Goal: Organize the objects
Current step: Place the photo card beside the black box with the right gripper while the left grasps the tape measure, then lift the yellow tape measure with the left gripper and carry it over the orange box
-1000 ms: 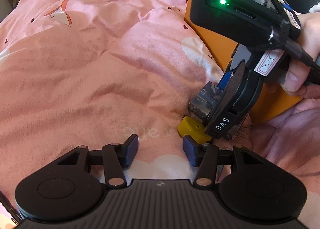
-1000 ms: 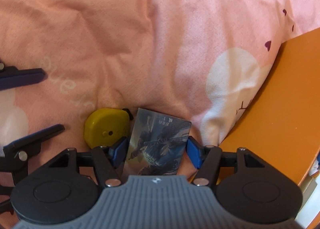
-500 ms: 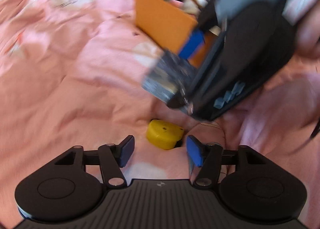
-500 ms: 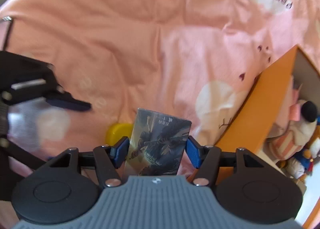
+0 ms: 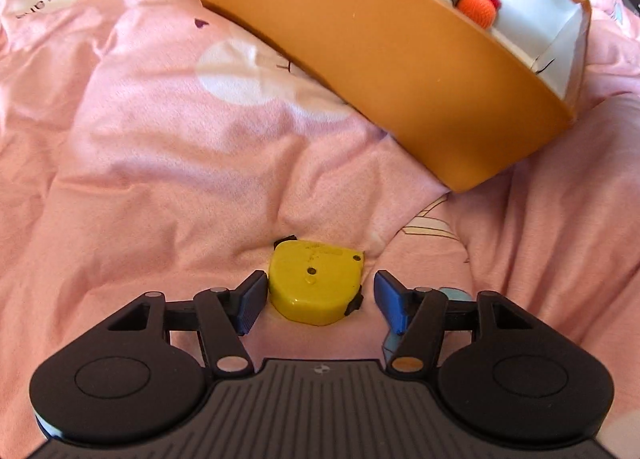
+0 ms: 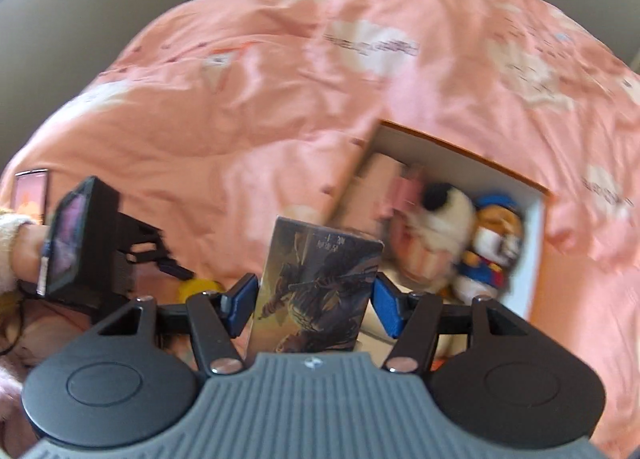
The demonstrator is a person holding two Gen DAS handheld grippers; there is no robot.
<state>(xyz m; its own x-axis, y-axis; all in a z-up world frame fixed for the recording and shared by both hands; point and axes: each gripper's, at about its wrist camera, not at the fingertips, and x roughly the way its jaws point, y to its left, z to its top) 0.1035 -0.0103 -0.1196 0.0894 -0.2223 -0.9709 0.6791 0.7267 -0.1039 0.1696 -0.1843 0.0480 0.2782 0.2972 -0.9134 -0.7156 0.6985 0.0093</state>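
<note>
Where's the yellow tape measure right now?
Left wrist view: the tape measure lies on the pink duvet between the open left gripper fingers, below the orange box.

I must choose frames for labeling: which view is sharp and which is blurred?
Left wrist view: sharp; the yellow tape measure and orange box have crisp edges, though the fisheye bends the box. Right wrist view: motion-blurred plush toys; only the held card box stays fairly clear.
</note>
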